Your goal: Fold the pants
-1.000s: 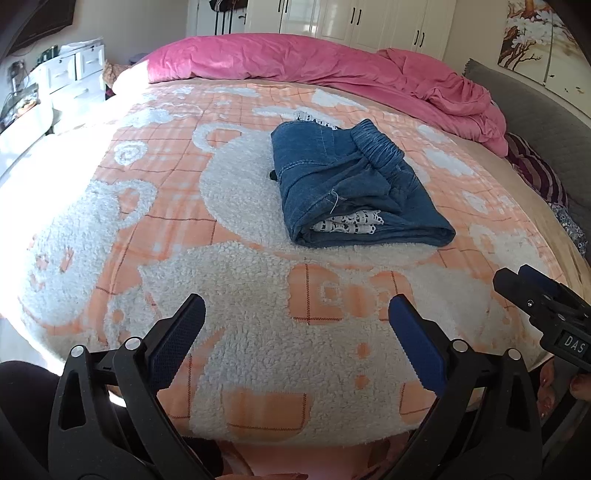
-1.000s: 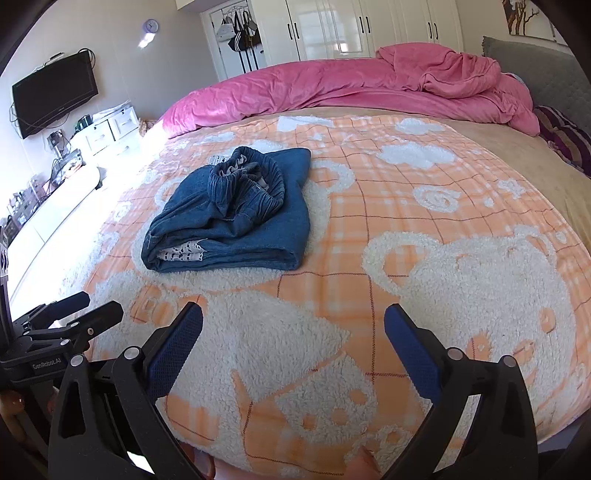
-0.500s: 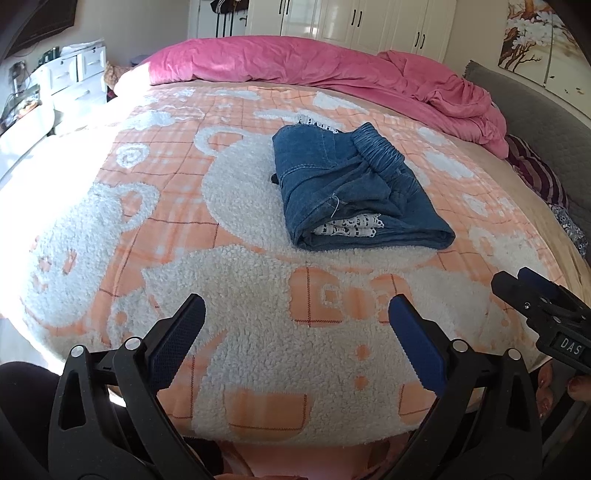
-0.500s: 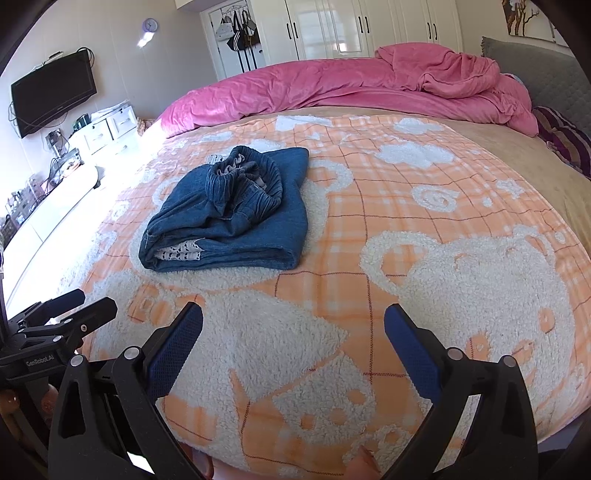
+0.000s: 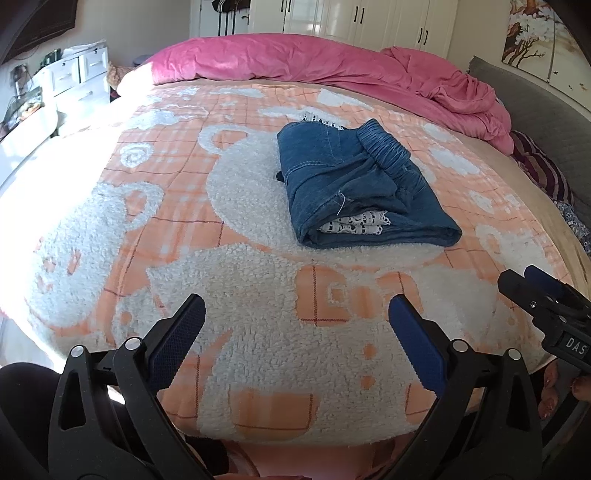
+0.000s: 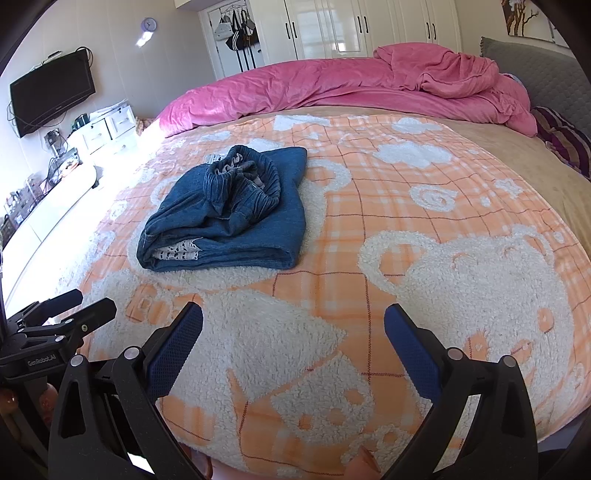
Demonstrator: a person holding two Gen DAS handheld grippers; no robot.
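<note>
The blue denim pants lie folded into a compact bundle on the orange and white fleece blanket, with white lace trim showing at the near fold and the elastic waistband on top. They also show in the right wrist view. My left gripper is open and empty, held back near the bed's front edge, well short of the pants. My right gripper is open and empty too, to the right of the pants. Each gripper shows at the edge of the other's view, the right one and the left one.
A rumpled pink duvet lies along the far side of the bed. A grey headboard and a striped pillow are at the right. White drawers, a wall TV and wardrobes stand beyond.
Both grippers have drifted very slightly, so the pants sit a touch differently in view. The pants and both open jaws have not changed.
</note>
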